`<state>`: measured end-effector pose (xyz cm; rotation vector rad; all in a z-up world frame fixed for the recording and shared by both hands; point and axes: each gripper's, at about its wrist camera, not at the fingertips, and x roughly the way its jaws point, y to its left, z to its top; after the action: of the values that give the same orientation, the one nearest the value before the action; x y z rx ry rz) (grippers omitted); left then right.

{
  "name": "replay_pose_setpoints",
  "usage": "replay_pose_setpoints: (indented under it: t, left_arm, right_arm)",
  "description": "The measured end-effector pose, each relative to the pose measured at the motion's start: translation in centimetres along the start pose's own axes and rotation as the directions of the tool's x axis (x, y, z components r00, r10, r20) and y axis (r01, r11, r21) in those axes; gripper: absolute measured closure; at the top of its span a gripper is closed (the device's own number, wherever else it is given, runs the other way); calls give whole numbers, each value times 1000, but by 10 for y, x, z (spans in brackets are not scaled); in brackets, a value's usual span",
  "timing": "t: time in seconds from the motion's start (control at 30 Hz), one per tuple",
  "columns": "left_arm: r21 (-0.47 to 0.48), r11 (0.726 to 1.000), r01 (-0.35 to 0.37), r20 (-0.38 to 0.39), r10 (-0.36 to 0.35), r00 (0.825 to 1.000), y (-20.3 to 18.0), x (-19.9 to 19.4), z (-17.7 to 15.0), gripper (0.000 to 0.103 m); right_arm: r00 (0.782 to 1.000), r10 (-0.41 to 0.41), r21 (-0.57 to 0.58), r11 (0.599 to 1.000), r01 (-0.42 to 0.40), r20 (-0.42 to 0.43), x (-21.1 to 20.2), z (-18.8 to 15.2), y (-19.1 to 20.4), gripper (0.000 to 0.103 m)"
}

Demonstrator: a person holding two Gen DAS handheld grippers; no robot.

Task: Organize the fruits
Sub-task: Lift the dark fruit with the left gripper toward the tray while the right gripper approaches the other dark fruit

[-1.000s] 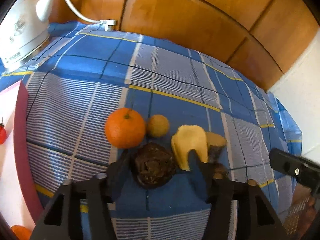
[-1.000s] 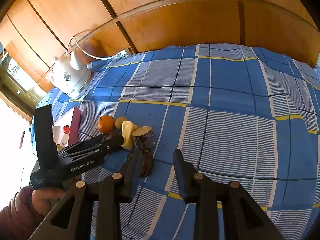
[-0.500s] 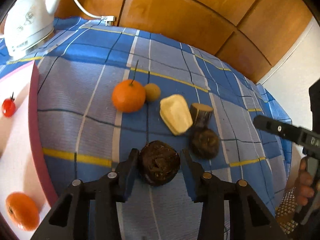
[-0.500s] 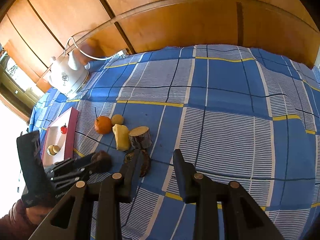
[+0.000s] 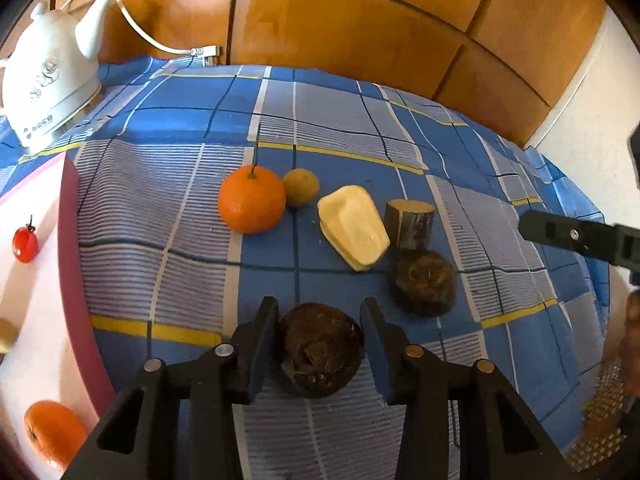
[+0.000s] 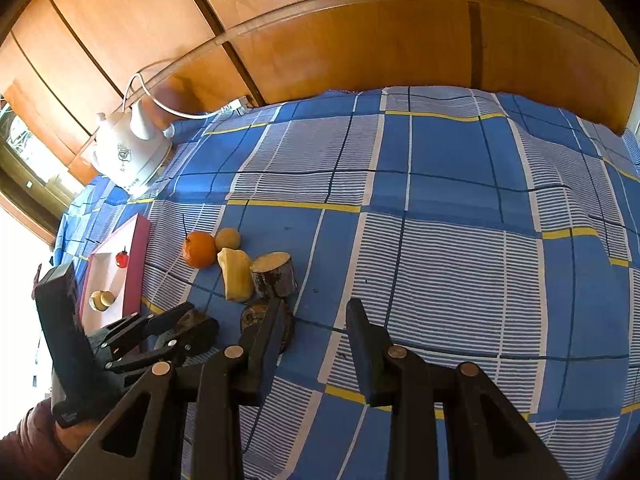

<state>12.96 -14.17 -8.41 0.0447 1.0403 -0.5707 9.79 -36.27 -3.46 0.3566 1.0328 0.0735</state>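
My left gripper (image 5: pixel 320 344) is shut on a dark brown round fruit (image 5: pixel 320 350) and holds it above the cloth; it also shows in the right wrist view (image 6: pixel 188 330). On the blue checked cloth lie an orange (image 5: pixel 252 199), a small tan fruit (image 5: pixel 301 187), a pale yellow piece (image 5: pixel 352 226), a brown cut stub (image 5: pixel 409 218) and a second dark fruit (image 5: pixel 423 282). My right gripper (image 6: pixel 312 340) is open and empty, just right of that second dark fruit (image 6: pixel 256 314).
A pink and white tray (image 5: pixel 70 248) at the left holds a cherry tomato (image 5: pixel 25 243) and an orange (image 5: pixel 54 432). A white kettle (image 5: pixel 48 88) with its cord stands at the back left. Wooden panels (image 5: pixel 360 28) run behind the table.
My left gripper has closed on the dark fruit, lifted it and drawn back from the fruit group toward the tray side. The right gripper has stayed still.
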Motion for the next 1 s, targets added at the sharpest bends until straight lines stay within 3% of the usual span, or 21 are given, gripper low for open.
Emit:
replay_pose_setpoints:
  t: [0.37,0.5,0.7,1.0]
  left_arm:
    - [14,999,30,16,-30,999,-8,-31,-34,61]
    - [24,999,39,37,-40,999,-10,-47,-45,61]
    - [38,998,46,76,-49,996,-9,-69,-55,61]
    - [5,998,66,128,-66,990,8,-97,-66,61]
  right_arm:
    - [999,4,-2,1000,-4,-42,11,-4,0,71]
    - [995,68,-25,997,-70,-71,17,-7,8,71]
    - [993,65,-136,988,-78,-95,25,-18,32,63]
    - [992,47,-139,988,-64,-117,38,-24,32,47]
